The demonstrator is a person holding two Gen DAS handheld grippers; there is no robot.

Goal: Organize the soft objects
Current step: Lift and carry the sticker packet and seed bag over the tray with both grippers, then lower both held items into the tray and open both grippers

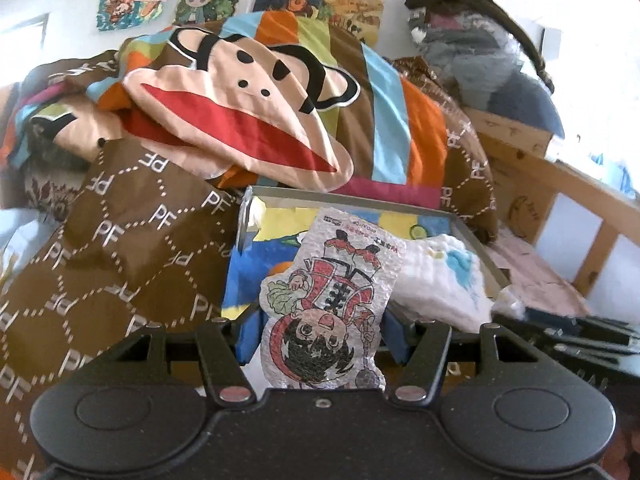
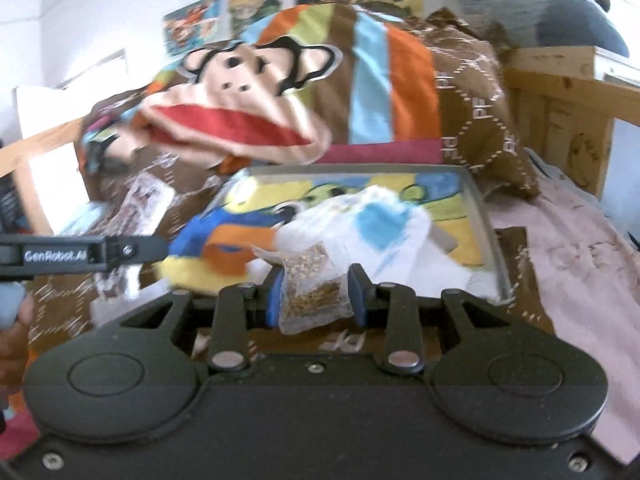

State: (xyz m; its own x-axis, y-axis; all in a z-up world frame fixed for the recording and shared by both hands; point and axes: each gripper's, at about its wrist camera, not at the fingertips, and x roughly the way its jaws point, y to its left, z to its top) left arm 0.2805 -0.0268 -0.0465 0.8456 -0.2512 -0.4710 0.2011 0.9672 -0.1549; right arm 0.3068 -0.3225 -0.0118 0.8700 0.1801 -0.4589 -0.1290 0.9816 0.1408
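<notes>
While both cameras look along their own fingers at a cluttered bed, much of the scene is blurred or cut off at the frame edges. My left gripper (image 1: 322, 330) pinches a crinkled cartoon packet (image 1: 326, 300); its lower end drops behind the gripper body, and the blue pads are mostly covered by it, so I see only slivers of them at either side. My right gripper (image 2: 316, 300) has its jaws pressed on a small clear bag (image 2: 310, 292) of golden-brown bits, whose bottom edge is hidden behind the linkage.

Both held items hang over or just in front of a metal tray (image 1: 480, 252) lined with a bright cartoon picture. A white cloth (image 1: 436, 280) with a blue patch lies in the tray and covers much of the picture. In the right view a blue, yellow and orange soft thing (image 2: 208, 252) spills over the tray's near left corner; motion blur keeps me from saying what it is.

Behind the tray a monkey-face pillow (image 1: 240, 112) rests on a striped quilt (image 1: 384, 120), partly buried in brown "PF" fabric (image 1: 120, 248). A grey plush (image 1: 472, 52) sits at top right, cropped by the lens edge. At the left edge of the right view I see the left gripper's arm and part of a hand (image 2: 16, 344), mostly out of frame.
</notes>
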